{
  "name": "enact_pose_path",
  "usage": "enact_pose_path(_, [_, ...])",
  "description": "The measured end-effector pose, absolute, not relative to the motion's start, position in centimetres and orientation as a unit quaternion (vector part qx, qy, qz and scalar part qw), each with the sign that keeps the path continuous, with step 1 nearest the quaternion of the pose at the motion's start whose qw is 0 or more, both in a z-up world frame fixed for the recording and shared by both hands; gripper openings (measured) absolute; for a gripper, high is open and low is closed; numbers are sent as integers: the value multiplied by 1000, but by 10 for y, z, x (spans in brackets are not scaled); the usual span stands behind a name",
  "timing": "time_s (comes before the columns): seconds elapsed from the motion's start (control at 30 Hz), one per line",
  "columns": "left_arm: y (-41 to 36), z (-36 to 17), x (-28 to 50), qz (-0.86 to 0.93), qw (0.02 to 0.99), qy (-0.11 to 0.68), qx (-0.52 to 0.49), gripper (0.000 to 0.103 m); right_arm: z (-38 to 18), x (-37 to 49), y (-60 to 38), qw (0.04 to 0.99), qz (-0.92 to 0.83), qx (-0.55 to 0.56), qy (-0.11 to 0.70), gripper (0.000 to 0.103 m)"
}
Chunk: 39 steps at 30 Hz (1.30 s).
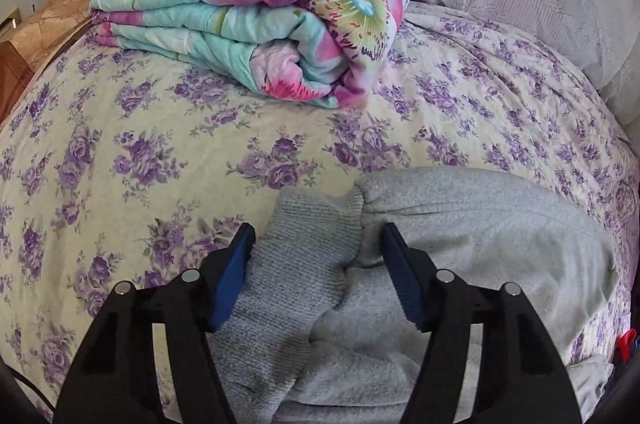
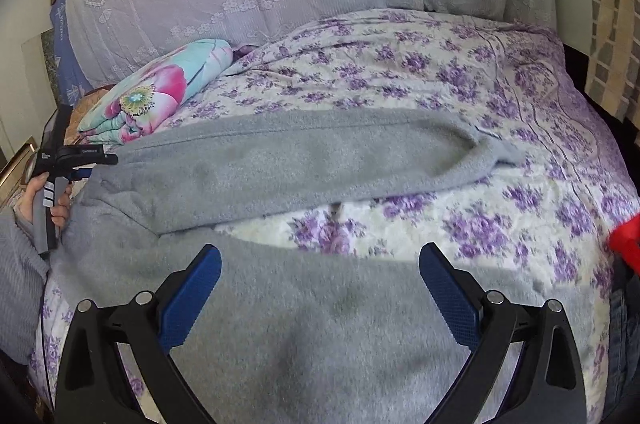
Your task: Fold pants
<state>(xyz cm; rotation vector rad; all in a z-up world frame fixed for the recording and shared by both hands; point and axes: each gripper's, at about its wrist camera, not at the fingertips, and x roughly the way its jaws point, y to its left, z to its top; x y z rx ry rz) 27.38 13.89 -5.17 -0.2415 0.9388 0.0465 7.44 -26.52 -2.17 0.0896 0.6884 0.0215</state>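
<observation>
Grey pants (image 2: 280, 159) spread lengthwise across floral bedspread (image 1: 160, 127), legs apart, ready for folding. Left gripper (image 1: 316, 240) straddling ribbed waistband (image 1: 296, 256), jaws not visibly clamped. Right gripper (image 2: 320, 256) agape above nearer leg (image 2: 320, 324). Folded quilt (image 1: 248, 35) beyond, clear of workspace.

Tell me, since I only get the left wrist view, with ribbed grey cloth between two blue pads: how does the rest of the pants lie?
Observer: The right wrist view shows the pants stretched across the flowered bedspread, with bedspread showing between a far stretch and a near one.
Operator: Is there another gripper?
Observer: Yes, the right gripper hovers open over the near stretch.
Operator: Who holds the left gripper?
Observer: A hand in a grey knitted sleeve grips its handle.
</observation>
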Motion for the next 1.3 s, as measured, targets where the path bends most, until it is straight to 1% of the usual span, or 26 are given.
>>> enact_pose_path(0.03, [139, -52, 271, 21, 888, 443, -118, 59, -16, 85, -263, 943, 23, 34, 331, 99])
enact_pose_path(0.2, [135, -51, 260, 17, 907, 409, -103, 53, -2, 161, -253, 943, 124, -21, 309, 99])
enact_pose_path(0.37, [137, -44, 258, -2, 911, 399, -102, 50, -14, 258, -238, 915, 177, -86, 353, 99])
enact_pose_path(0.43, [140, -45, 260, -7, 909, 402, -110, 49, -26, 290, -231, 905, 181, -129, 364, 96])
enact_pose_path(0.5, [141, -47, 260, -11, 908, 404, -115, 49, -38, 318, -229, 894, 187, -153, 377, 81])
enact_pose_path(0.53, [141, -47, 260, -12, 907, 404, -116, 49, -42, 331, -229, 891, 192, -157, 382, 76])
enact_pose_path(0.57, [141, -47, 261, -13, 907, 404, -116, 49, -46, 341, -230, 887, 201, -158, 385, 74])
enact_pose_path(0.6, [141, -48, 261, -12, 907, 404, -117, 49, -50, 351, -230, 882, 209, -162, 390, 69])
enact_pose_path(0.7, [145, -50, 265, -17, 903, 409, -129, 49, -62, 372, -229, 867, 223, -197, 399, 69])
enact_pose_path(0.77, [148, -52, 268, -24, 900, 413, -139, 49, -69, 379, -227, 853, 245, -206, 412, 60])
enact_pose_path(0.83, [151, -54, 272, -30, 897, 417, -147, 49, -75, 383, -227, 833, 280, -194, 435, 34])
enact_pose_path(0.87, [152, -54, 274, -33, 895, 418, -149, 49, -77, 383, -226, 830, 282, -194, 440, 31])
enact_pose_path(0.9, [152, -54, 274, -35, 895, 419, -151, 49, -77, 380, -225, 832, 278, -198, 437, 21])
enact_pose_path(0.93, [153, -54, 275, -37, 894, 419, -154, 48, -75, 376, -225, 836, 273, -203, 431, 8])
enact_pose_path(1.03, [155, -52, 274, -43, 894, 416, -162, 45, -60, 356, -227, 851, 265, -201, 407, 4])
enact_pose_path(1.13, [160, -49, 271, -49, 893, 411, -176, 34, -39, 323, -225, 862, 259, -209, 383, 4])
enact_pose_path(1.17, [161, -48, 270, -51, 893, 408, -182, 32, -32, 310, -224, 865, 257, -210, 377, 4])
enact_pose_path(1.2, [163, -47, 269, -53, 893, 405, -186, 26, -24, 297, -224, 868, 255, -209, 370, 4])
enact_pose_path(1.23, [165, -44, 266, -56, 894, 401, -190, 8, -16, 282, -224, 873, 252, -206, 364, 4])
enact_pose_path(1.27, [166, -40, 263, -51, 897, 395, -191, 5, -9, 268, -223, 876, 249, -206, 358, 4])
enact_pose_path(1.3, [169, -37, 258, -56, 898, 389, -196, 5, -3, 253, -223, 879, 246, -205, 353, 4])
